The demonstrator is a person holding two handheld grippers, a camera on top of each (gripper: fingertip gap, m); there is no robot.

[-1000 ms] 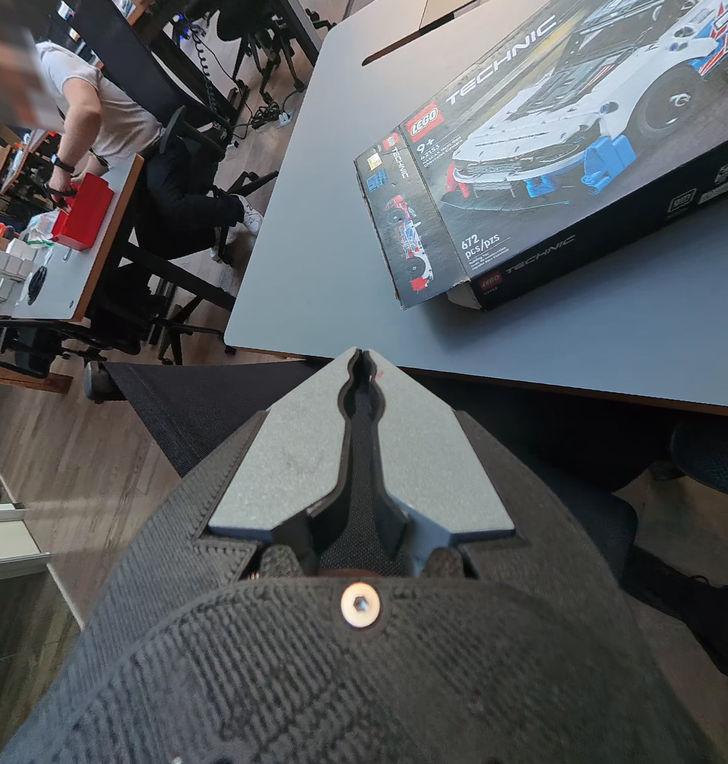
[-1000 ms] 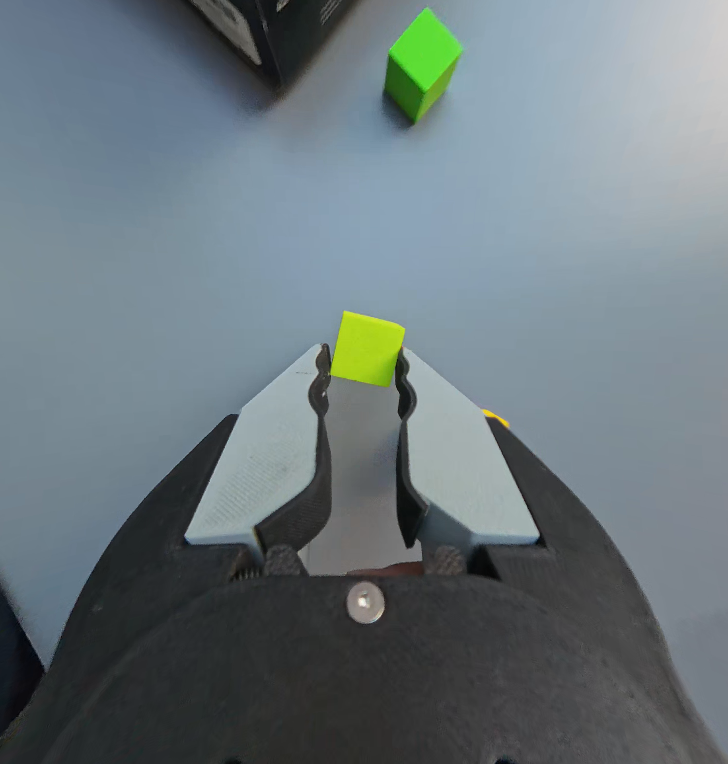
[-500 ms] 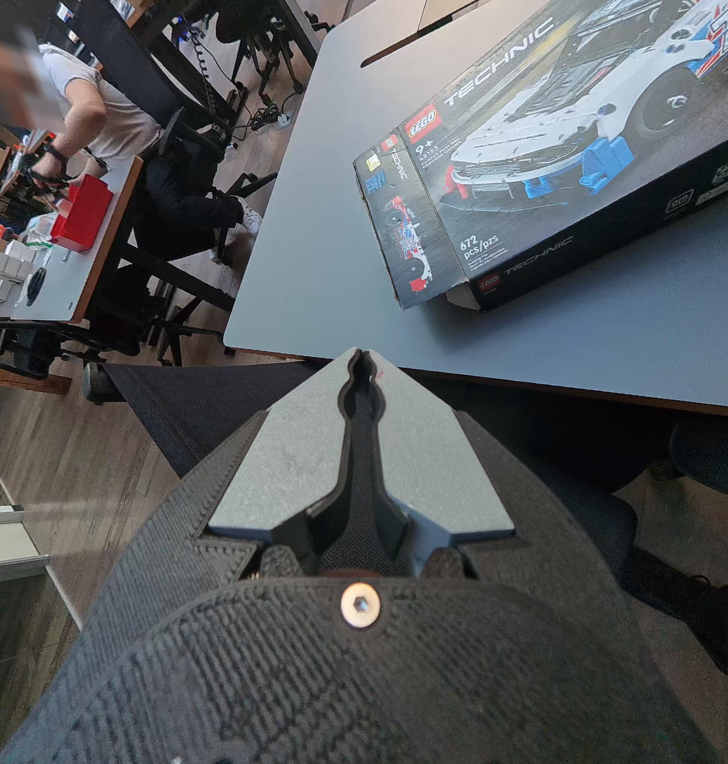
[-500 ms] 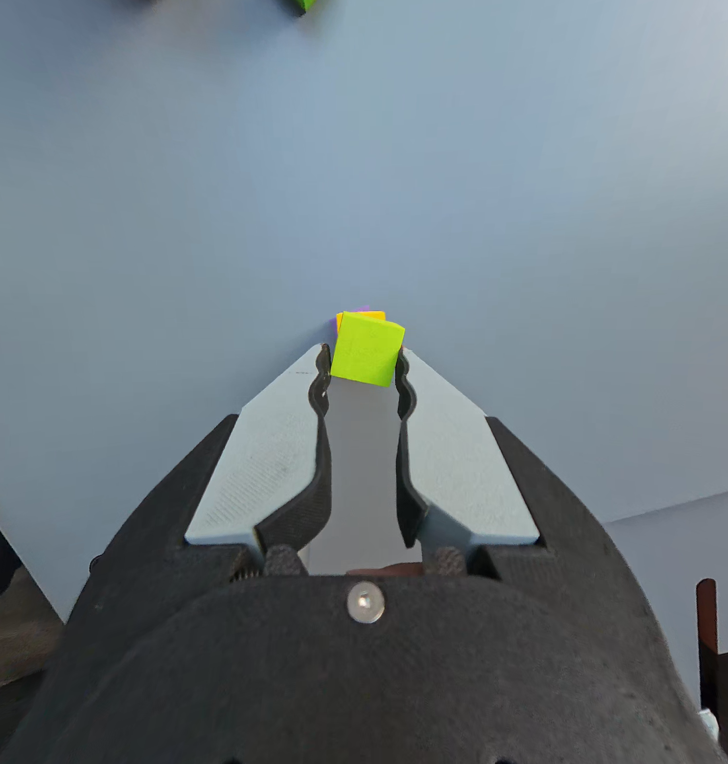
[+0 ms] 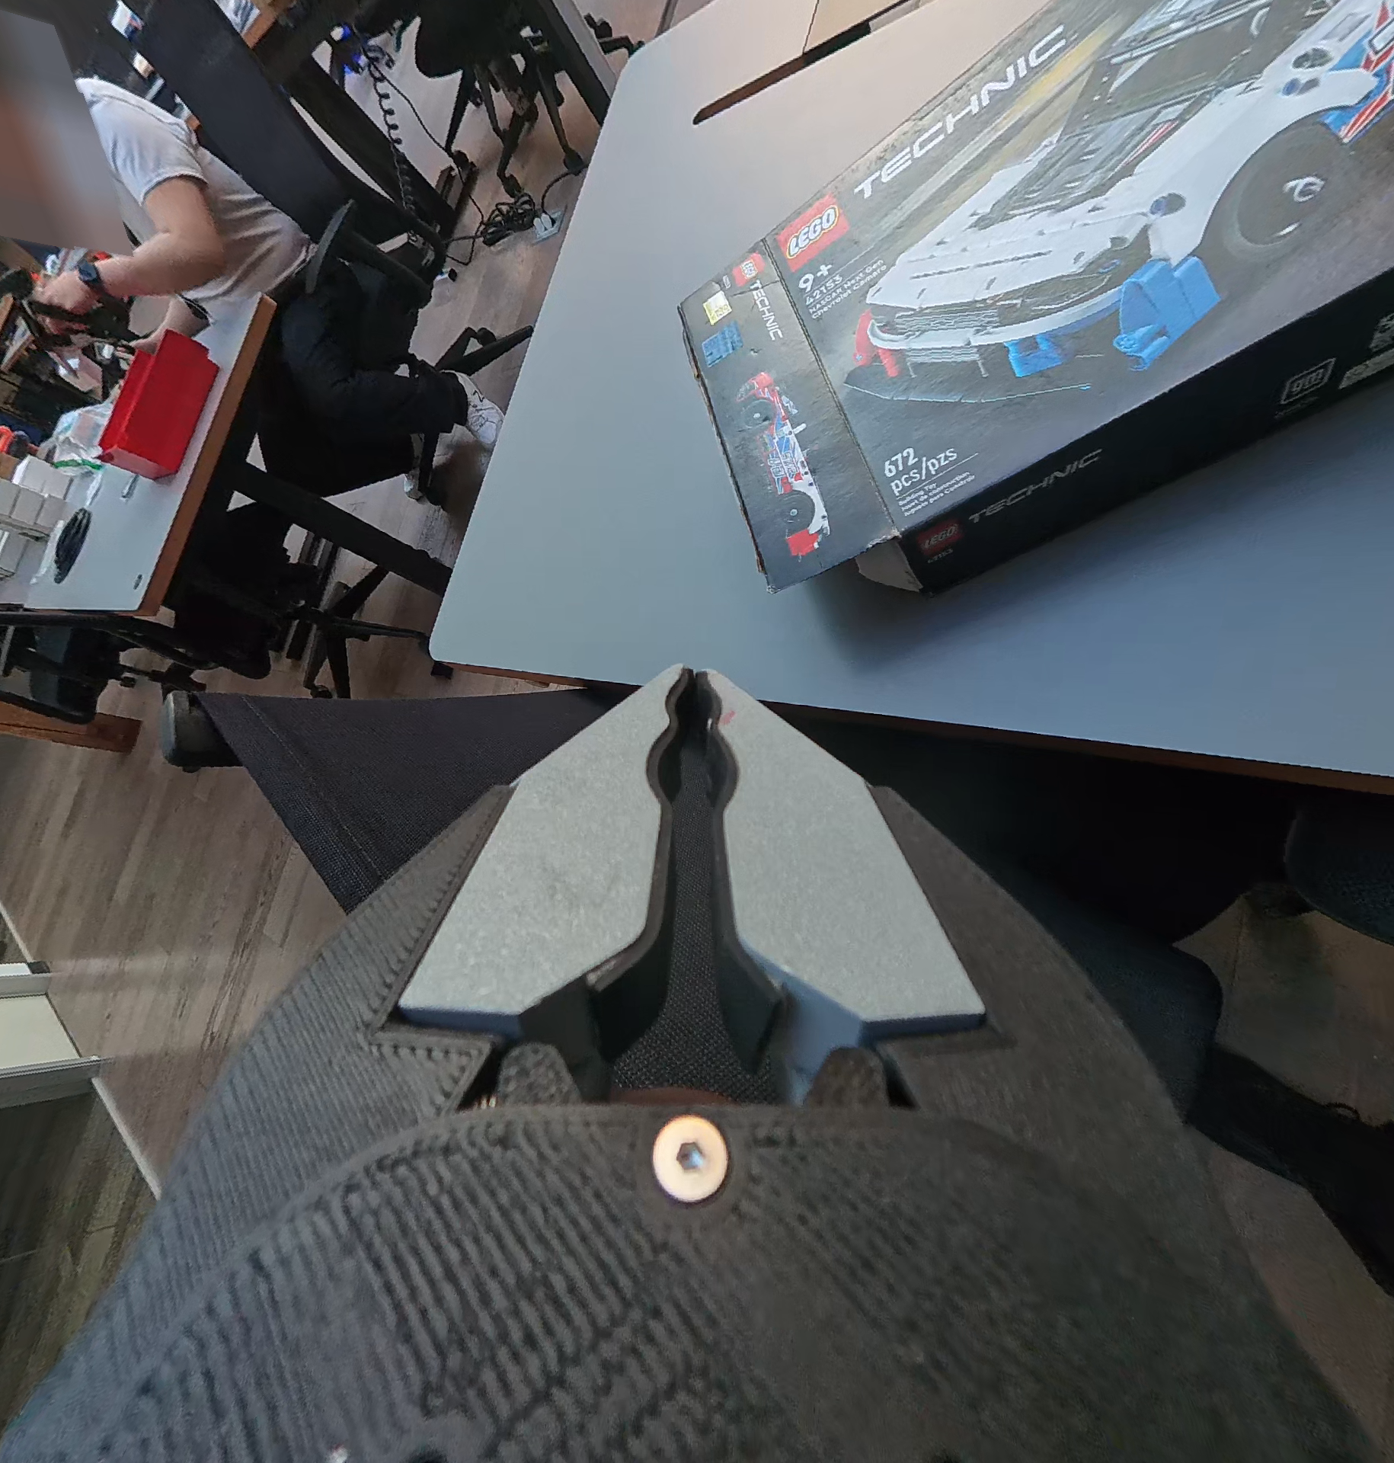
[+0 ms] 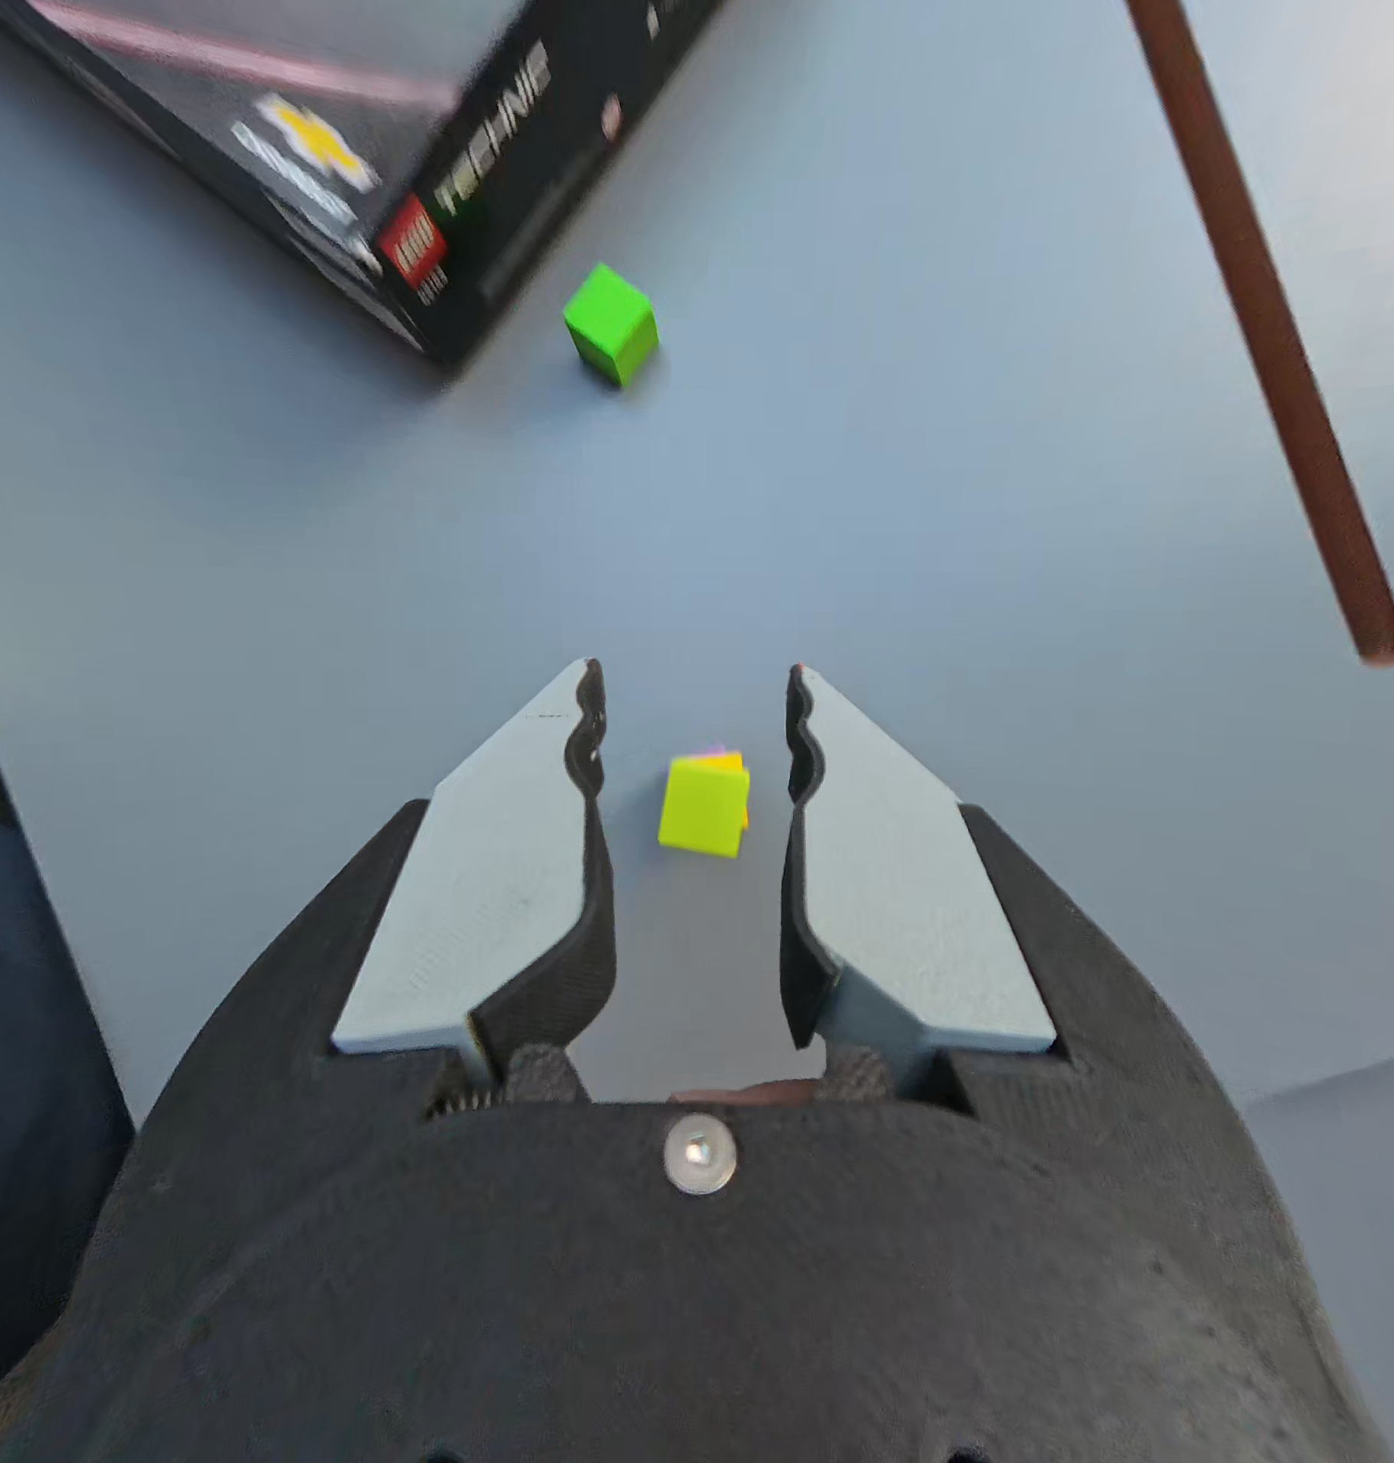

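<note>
The right gripper (image 6: 692, 669) stands wide, its pads clear of the yellow-green cube (image 6: 702, 806) that sits between the fingers on a stack (a yellow and a purple edge peek out from beneath it) on the grey table (image 6: 915, 475). Farther ahead a green cube (image 6: 611, 323) lies just beside the corner of a black printed box (image 6: 346, 158). The left gripper (image 5: 694, 679) is closed on nothing, held off the table's near edge (image 5: 1074, 760), well apart from the box (image 5: 1034, 317).

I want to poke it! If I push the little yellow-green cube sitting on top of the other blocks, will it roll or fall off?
The yellow-green cube probably slides, not rolls: flat faces. It sits slightly askew on the stack, so likely topples off. Looks light.
</note>
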